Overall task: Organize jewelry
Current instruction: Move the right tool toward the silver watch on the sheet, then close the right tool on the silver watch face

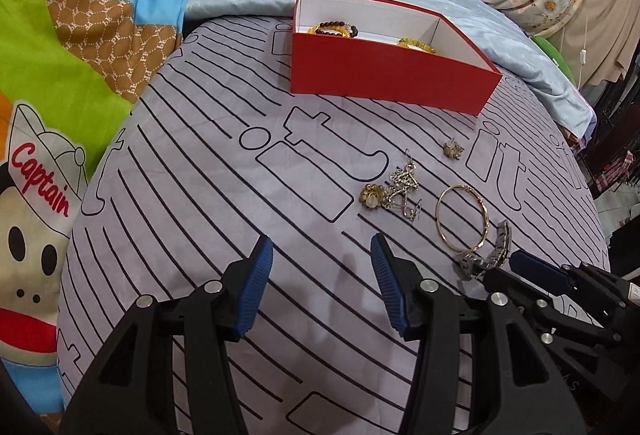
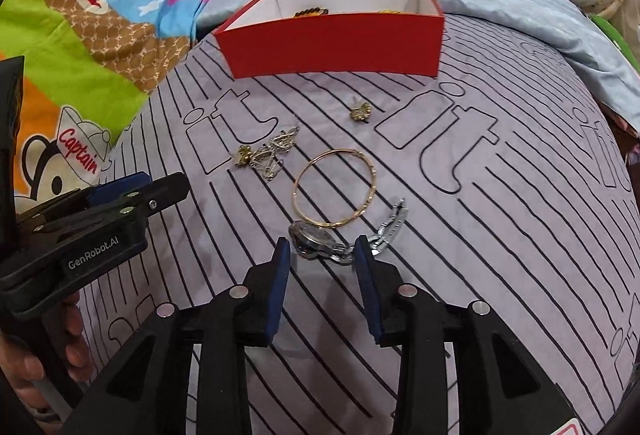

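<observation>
**Jewelry on striped bedsheet, red box behind**

Right gripper (image 2: 322, 255): jaws apart, straddling the silver watch (image 2: 316, 245), not clamped. Left gripper (image 1: 322, 263): wide open, holding nothing, over bare sheet. Surface: lilac striped sheet (image 2: 500, 195). Just beyond the watch: gold bangle (image 2: 335, 187), silver chain tangle (image 2: 276, 155), gold earring (image 2: 361, 111). Red box (image 2: 336, 45) farther back, beaded bracelets (image 1: 335, 28) inside. Cartoon blanket (image 1: 60, 55) left.

One box (image 2: 336, 43), one watch (image 2: 320, 243), one bangle (image 2: 335, 189).
</observation>
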`<action>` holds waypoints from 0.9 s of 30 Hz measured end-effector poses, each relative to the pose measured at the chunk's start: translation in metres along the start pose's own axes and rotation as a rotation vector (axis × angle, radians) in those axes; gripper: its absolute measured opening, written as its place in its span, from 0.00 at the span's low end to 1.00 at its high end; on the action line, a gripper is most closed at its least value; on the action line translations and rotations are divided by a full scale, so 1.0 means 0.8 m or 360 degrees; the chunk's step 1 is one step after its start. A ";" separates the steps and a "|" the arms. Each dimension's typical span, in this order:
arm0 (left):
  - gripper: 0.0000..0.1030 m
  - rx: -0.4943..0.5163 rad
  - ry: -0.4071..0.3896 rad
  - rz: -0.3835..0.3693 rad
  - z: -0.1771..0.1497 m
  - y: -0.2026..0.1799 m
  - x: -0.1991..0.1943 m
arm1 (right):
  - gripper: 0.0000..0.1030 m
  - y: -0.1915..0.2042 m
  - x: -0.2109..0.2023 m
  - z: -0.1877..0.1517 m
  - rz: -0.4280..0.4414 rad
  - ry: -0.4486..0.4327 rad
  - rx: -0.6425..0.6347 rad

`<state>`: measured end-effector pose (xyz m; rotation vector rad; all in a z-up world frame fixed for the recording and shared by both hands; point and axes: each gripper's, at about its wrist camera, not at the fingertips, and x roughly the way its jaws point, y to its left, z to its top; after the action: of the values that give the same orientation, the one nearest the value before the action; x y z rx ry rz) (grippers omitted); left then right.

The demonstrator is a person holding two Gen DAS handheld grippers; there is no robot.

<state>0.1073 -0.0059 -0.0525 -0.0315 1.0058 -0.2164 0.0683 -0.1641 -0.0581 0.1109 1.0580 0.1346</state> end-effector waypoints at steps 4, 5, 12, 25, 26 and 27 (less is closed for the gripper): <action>0.48 -0.0009 0.0005 0.0005 -0.001 0.004 0.001 | 0.32 0.006 0.009 0.005 0.0034 0.0014 -0.0017; 0.48 -0.0014 0.0010 0.0004 -0.002 0.005 0.001 | 0.32 0.007 0.012 0.006 0.0031 0.0017 -0.0028; 0.48 -0.0019 0.0015 0.0003 -0.002 0.008 0.003 | 0.29 0.004 0.031 0.008 -0.0010 0.0064 -0.0063; 0.48 -0.0016 0.0020 -0.0015 -0.001 0.003 0.006 | 0.22 -0.022 0.018 0.000 0.0015 0.0043 0.0050; 0.48 -0.0014 0.0020 -0.0016 -0.001 0.001 0.005 | 0.21 -0.024 0.015 -0.001 0.0013 0.0037 0.0059; 0.48 -0.0012 0.0019 -0.0018 -0.001 0.000 0.005 | 0.20 -0.025 0.015 -0.001 0.0016 0.0034 0.0063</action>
<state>0.1088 -0.0069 -0.0561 -0.0427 1.0188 -0.2233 0.0745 -0.1819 -0.0718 0.1509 1.0821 0.1243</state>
